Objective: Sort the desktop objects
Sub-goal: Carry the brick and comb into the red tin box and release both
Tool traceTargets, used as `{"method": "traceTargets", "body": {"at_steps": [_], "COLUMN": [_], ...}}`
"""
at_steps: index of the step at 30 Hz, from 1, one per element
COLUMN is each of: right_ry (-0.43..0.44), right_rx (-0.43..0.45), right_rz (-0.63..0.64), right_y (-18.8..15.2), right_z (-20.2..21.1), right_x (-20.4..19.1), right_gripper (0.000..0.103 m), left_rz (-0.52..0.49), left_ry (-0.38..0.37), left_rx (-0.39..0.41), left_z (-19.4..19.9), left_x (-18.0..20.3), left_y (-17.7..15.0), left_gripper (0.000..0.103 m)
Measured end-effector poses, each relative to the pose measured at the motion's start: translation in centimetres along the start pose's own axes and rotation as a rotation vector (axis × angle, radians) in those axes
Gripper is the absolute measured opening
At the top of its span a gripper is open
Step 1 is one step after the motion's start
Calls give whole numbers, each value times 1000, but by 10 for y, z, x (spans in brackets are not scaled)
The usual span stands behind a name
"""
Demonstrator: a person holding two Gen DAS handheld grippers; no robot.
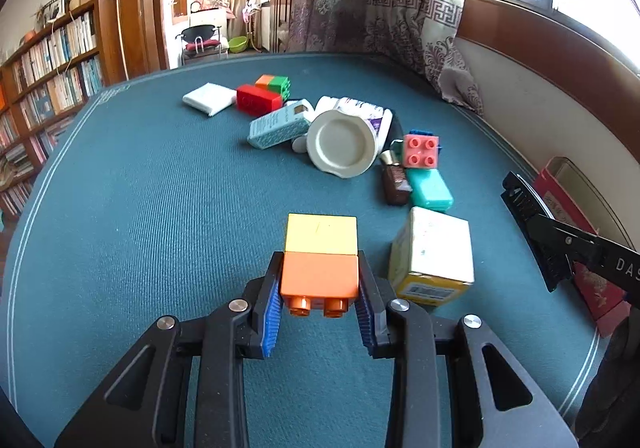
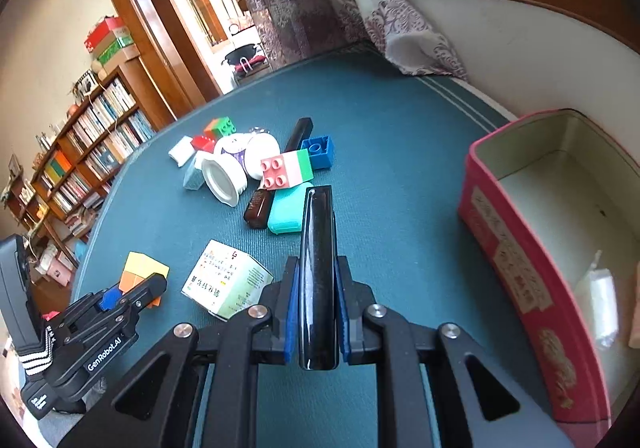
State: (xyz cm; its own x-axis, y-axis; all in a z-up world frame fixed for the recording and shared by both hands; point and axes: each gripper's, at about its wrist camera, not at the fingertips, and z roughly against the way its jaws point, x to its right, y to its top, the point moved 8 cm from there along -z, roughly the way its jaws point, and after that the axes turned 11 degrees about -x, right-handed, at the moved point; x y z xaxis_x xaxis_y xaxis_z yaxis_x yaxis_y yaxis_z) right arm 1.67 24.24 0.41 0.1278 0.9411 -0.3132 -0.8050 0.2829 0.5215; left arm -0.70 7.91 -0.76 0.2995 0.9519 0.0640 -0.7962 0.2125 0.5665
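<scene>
Holding two things at once, one per gripper. Right gripper (image 2: 318,312) clamping a glossy black bar (image 2: 317,268) between blue pads, bar's long axis running straight out along the fingers, far end sticking well past the tips, near end poking back toward the camera. Sitting to the right of that gripper: red tin (image 2: 516,248), lid off, mostly bare inside with something pale lying near the bottom, parked at the right edge of the blue table (image 2: 400,128). Tin's long side lying roughly parallel to the bar, so probably needing only a sideways carry to the right and little turning of the wrist, judging from this angle. Right hand clearly the nearer one to the tin.

Left gripper (image 1: 320,296) pinching an orange and yellow block (image 1: 320,260), pads pressing on the orange half, studs facing back toward the camera, yellow half pointing away. Hovering near the front edge of the table, just left of a white and yellow carton (image 1: 434,256). Tin lying well off to this gripper's right, beyond the carton and the other gripper, so crossing over looking awkward.

Remaining pile sitting mid-table toward the far edge: white lid (image 1: 344,146), pink block (image 1: 421,151), teal case (image 1: 430,190), brown bottle (image 1: 394,184), red block (image 1: 258,99).

Likely sorting step in hand: bar going into the tin first.
</scene>
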Motion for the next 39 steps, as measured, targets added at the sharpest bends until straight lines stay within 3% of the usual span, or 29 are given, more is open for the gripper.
{"method": "traceTargets", "body": {"at_steps": [11,23,39], "right_ry": [2,-89,-190], "right_rx": [102,184,184], "right_rz": [-37,-163,-274], "right_y": [-4,-15,-26], "right_z": [56,107,123], "right_x": [32,115,191], "right_gripper": [18,18,18], "left_rz": [-95,-232,-393], "left_ry": [-20,-123,-276], "left_rx": [52,56,41], "left_z": [27,32,34], "left_x": [49,141,252], "left_y": [14,23,36], "left_gripper": [34,34,35]}}
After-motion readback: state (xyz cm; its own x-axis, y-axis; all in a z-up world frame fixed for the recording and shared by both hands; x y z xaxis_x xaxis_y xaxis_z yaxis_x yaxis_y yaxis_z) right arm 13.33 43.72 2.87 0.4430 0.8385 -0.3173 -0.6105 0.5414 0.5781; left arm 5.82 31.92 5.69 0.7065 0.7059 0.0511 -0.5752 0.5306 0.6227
